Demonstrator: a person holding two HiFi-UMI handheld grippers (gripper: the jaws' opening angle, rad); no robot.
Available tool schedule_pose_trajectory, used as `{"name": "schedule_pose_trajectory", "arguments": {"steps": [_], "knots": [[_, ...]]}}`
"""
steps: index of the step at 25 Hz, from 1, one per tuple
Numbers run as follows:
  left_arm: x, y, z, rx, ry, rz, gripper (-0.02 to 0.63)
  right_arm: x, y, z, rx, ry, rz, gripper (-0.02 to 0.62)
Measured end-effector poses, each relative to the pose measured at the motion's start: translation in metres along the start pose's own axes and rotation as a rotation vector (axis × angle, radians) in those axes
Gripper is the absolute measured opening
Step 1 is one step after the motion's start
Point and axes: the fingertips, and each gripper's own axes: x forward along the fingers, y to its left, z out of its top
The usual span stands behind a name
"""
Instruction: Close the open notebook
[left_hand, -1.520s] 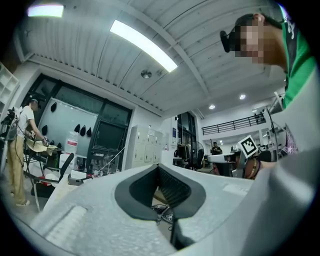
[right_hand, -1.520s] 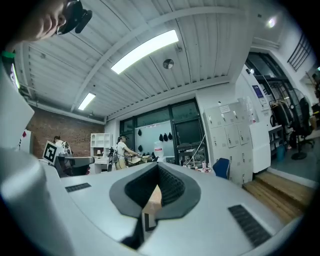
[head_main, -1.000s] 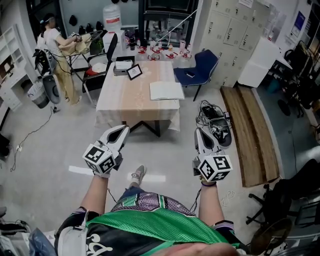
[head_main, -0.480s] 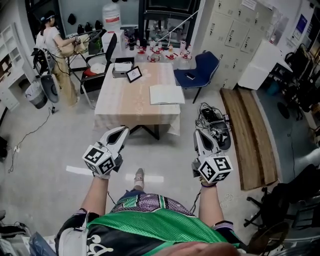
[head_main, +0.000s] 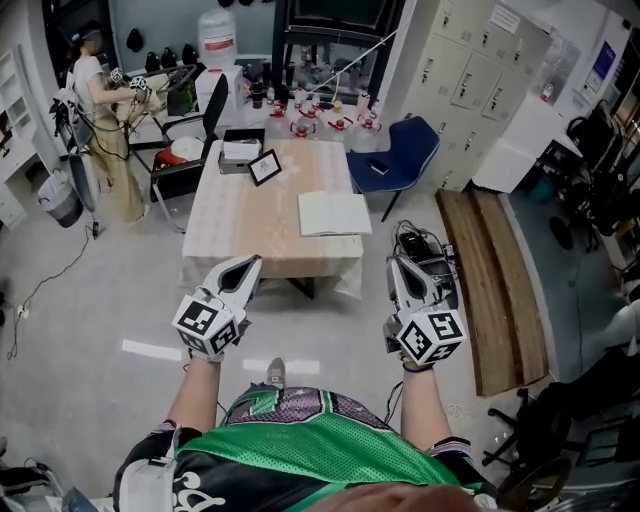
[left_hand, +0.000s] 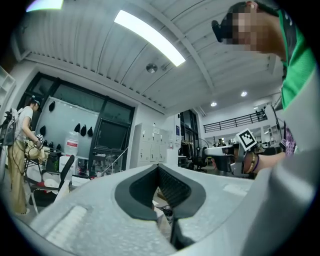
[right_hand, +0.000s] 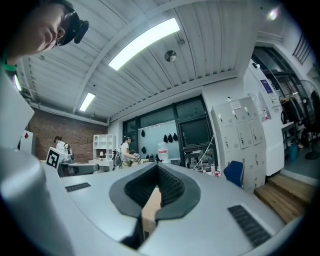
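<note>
Notebook (head_main: 334, 213): open, laid flat on the table (head_main: 240, 230) near its front right corner, well apart from both tools.

Step in hand: approach, judged barely begun. The table is best neared squarely. One outer page edge is then to be lifted with a jaw tip and folded over onto the other half, while the spine side is steadied by the second tool.

Left gripper (head_main: 247, 263): jaws brought together, nothing between; held level, pointed at the table, forearm stretched ahead of the torso.

Right gripper (head_main: 403, 262): jaws likewise together and empty; level, parallel to the left.
</note>
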Motion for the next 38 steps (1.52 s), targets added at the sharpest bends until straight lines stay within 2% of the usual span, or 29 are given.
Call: {"name": "schedule_pose_trajectory", "arguments": {"steps": [11, 17, 28, 38], "knots": [[0.062, 0.105, 0.0, -0.043, 0.013, -0.014, 0.015, 0.123, -0.015, -0.003, 0.004, 0.037, -0.01, -0.002], [0.086, 0.149, -0.004, -0.054, 0.016, -0.031, 0.015, 0.174, -0.021, -0.005, 0.001, 0.034, -0.03, -0.002], [0.121, 0.202, -0.02, -0.067, 0.031, -0.087, 0.015, 0.238, -0.017, -0.02, -0.018, 0.055, -0.06, -0.002], [0.131, 0.208, -0.024, -0.08, 0.031, -0.117, 0.015, 0.261, -0.011, -0.021, -0.026, 0.058, -0.032, -0.002]]}}
